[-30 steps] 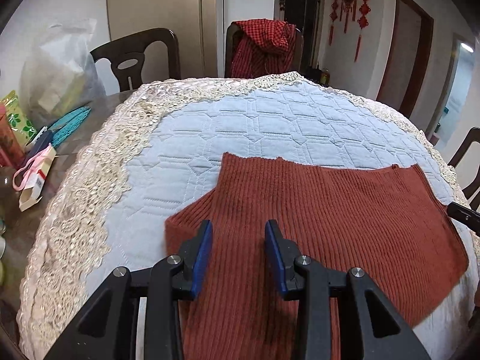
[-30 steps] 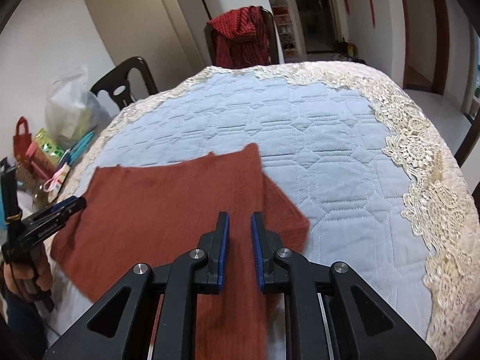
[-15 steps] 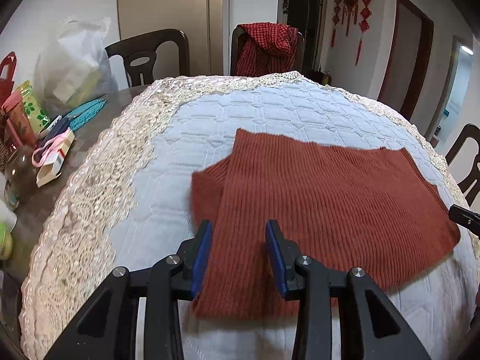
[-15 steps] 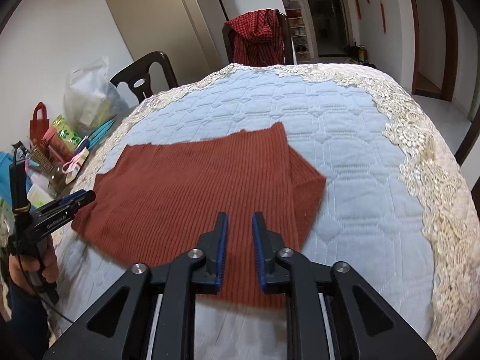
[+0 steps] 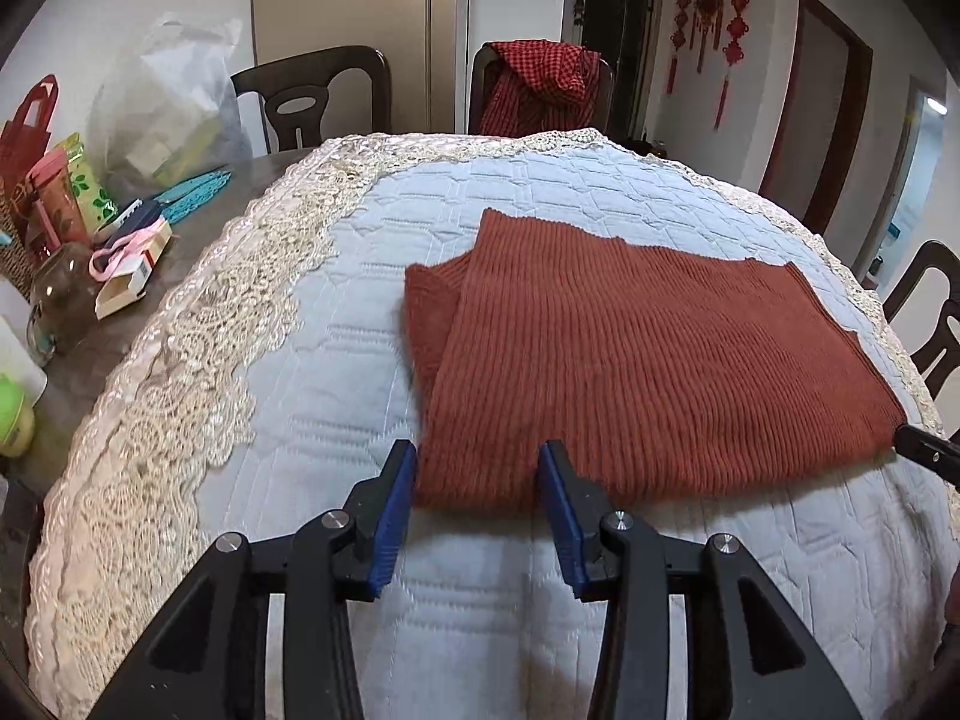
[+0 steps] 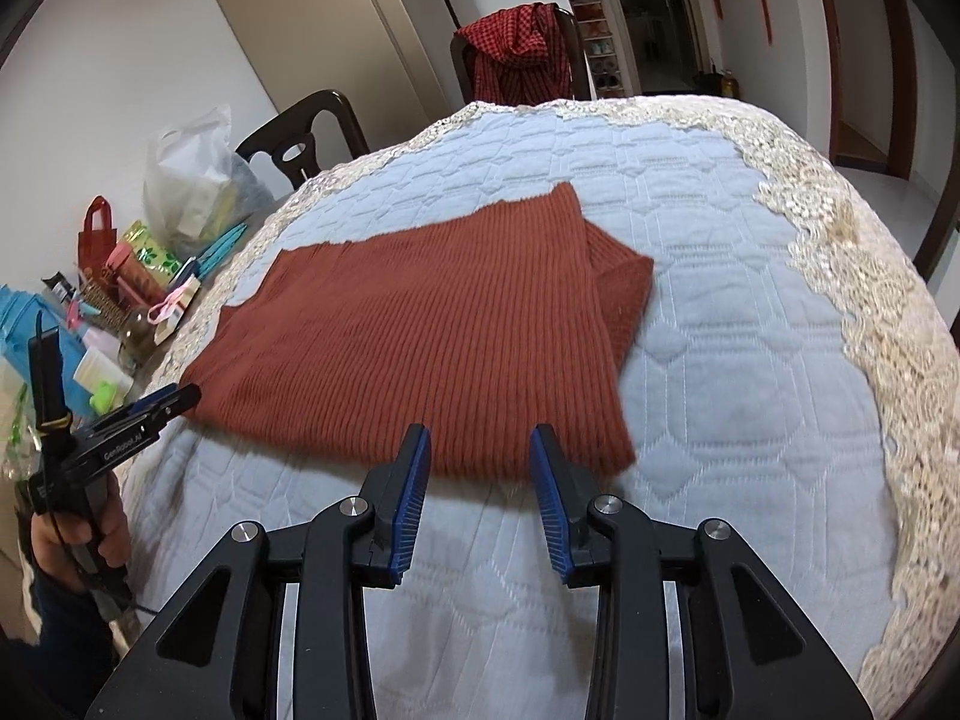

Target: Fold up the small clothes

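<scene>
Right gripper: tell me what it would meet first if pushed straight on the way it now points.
The right gripper, jaws open and just widened with nothing between them, aims at the near edge of the rust-red ribbed knit garment on the pale blue quilted table cover. Probably that edge first; depth is unclear.

Dark chairs (image 5: pixel 312 97), white walls (image 5: pixel 516 30)
</scene>
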`<move>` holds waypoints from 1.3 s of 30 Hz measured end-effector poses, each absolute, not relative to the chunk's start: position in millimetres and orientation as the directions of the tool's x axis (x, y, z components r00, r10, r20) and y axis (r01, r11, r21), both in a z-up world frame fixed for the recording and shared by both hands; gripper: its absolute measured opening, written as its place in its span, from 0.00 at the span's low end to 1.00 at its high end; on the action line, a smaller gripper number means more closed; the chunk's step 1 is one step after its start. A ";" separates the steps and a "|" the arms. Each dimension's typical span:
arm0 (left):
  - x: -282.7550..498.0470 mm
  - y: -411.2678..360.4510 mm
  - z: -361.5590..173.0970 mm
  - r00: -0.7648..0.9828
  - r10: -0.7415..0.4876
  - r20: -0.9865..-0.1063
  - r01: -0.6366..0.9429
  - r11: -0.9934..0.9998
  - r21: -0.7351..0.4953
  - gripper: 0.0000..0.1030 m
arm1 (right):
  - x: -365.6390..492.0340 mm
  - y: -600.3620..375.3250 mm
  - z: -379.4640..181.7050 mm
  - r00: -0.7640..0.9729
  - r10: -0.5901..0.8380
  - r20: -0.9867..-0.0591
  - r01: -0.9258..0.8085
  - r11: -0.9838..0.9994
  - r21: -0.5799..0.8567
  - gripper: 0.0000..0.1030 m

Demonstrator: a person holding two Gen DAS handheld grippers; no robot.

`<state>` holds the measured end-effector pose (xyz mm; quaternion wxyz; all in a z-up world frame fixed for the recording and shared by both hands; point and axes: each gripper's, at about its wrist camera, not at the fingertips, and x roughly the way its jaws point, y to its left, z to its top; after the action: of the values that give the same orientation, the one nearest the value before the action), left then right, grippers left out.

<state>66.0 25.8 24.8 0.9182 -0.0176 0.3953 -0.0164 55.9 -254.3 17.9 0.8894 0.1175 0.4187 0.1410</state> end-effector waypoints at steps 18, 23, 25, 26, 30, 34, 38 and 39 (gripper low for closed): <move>48.8 28.6 10.9 0.654 -0.078 -0.752 0.001 0.995 -0.103 0.53 | 40.3 -263.9 0.2 0.586 0.388 -0.711 -0.098 0.905 0.413 0.38; 51.9 27.2 10.2 0.656 -0.078 -0.751 -0.001 0.994 -0.105 0.56 | 42.3 -264.9 -0.7 0.587 0.417 -0.694 -0.098 0.887 0.451 0.45; 54.0 27.7 10.0 0.657 -0.081 -0.750 -0.004 0.994 -0.110 0.56 | 43.6 -264.5 -1.2 0.588 0.416 -0.693 -0.097 0.888 0.450 0.46; 55.1 27.9 9.9 0.658 -0.082 -0.749 -0.006 0.993 -0.114 0.56 | 44.2 -264.5 -1.5 0.589 0.416 -0.693 -0.096 0.887 0.451 0.46; 58.7 29.7 9.7 0.659 -0.091 -0.747 -0.010 0.991 -0.130 0.58 | 48.8 -265.9 -2.4 0.592 0.420 -0.688 -0.088 0.882 0.463 0.46; 61.2 35.7 9.9 0.662 -0.131 -0.738 -0.015 0.982 -0.187 0.60 | 52.1 -268.5 -4.4 0.598 0.430 -0.676 -0.078 0.871 0.485 0.47; 62.3 47.8 10.5 0.668 -0.195 -0.718 -0.035 0.956 -0.292 0.60 | 54.2 -273.1 -5.3 0.603 0.447 -0.661 -0.059 0.851 0.522 0.47; 62.0 50.8 10.4 0.671 -0.209 -0.711 -0.041 0.947 -0.318 0.60 | 54.2 -274.1 -5.8 0.604 0.450 -0.657 -0.054 0.846 0.530 0.47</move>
<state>62.0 50.8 10.4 0.9007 -0.1556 0.4029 -0.0466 54.2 -274.1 -5.8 0.8641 0.2356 0.4201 0.1459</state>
